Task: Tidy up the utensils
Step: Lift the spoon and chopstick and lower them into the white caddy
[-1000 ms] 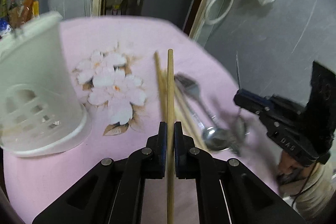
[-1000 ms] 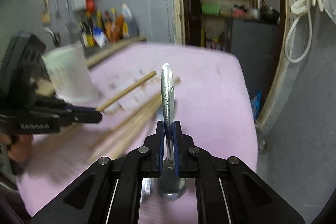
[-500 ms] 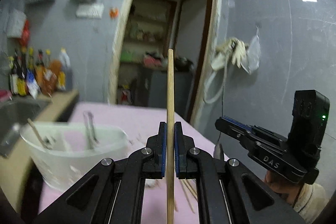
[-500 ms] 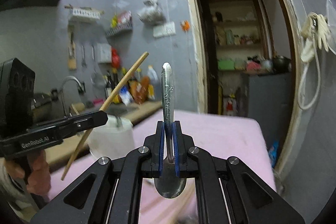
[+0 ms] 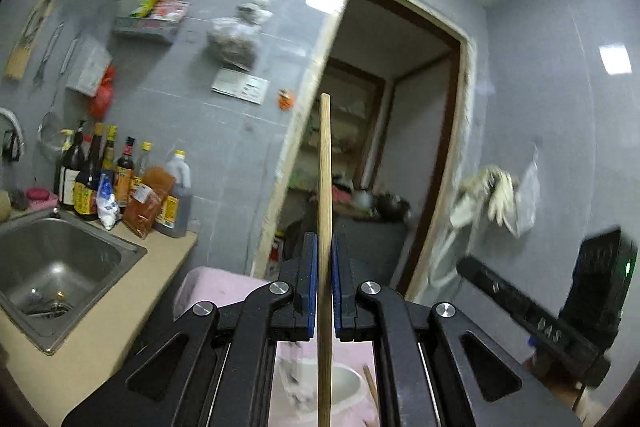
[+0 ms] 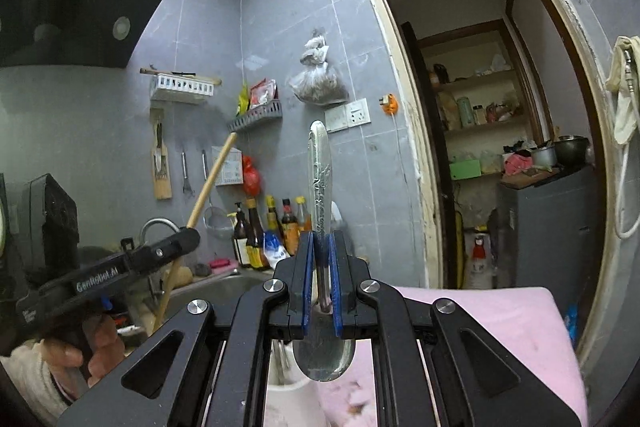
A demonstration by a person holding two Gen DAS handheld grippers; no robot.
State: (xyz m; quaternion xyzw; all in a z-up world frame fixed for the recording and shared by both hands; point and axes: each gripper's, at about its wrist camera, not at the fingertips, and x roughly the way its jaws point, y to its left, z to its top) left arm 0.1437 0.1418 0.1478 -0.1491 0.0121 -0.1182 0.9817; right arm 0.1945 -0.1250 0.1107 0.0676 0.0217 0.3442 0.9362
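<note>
My left gripper (image 5: 324,267) is shut on a wooden chopstick (image 5: 325,183), held upright high above the table. Below it, between the arms, shows the white utensil holder (image 5: 344,393) with another chopstick tip in it. My right gripper (image 6: 320,263) is shut on a metal spoon (image 6: 319,167), handle up and bowl hanging beneath the pads. In the right wrist view the left gripper (image 6: 188,235) stands at the left with the chopstick (image 6: 212,179) slanting up. The holder's white rim (image 6: 292,399) peeks below the spoon. The right gripper's body (image 5: 560,331) appears at the right of the left wrist view.
The pink-clothed table (image 6: 480,327) lies below. A steel sink (image 5: 52,267) and counter with sauce bottles (image 5: 120,187) are at the left. A doorway (image 6: 500,147) with shelves is ahead. A range hood (image 6: 72,7) hangs upper left. A hand (image 6: 80,347) grips the left tool.
Both grippers rose from the table and tilted up to level, carrying the chopstick and the spoon. The views swung from the tabletop to the wall and doorway; the holder now lies below.
</note>
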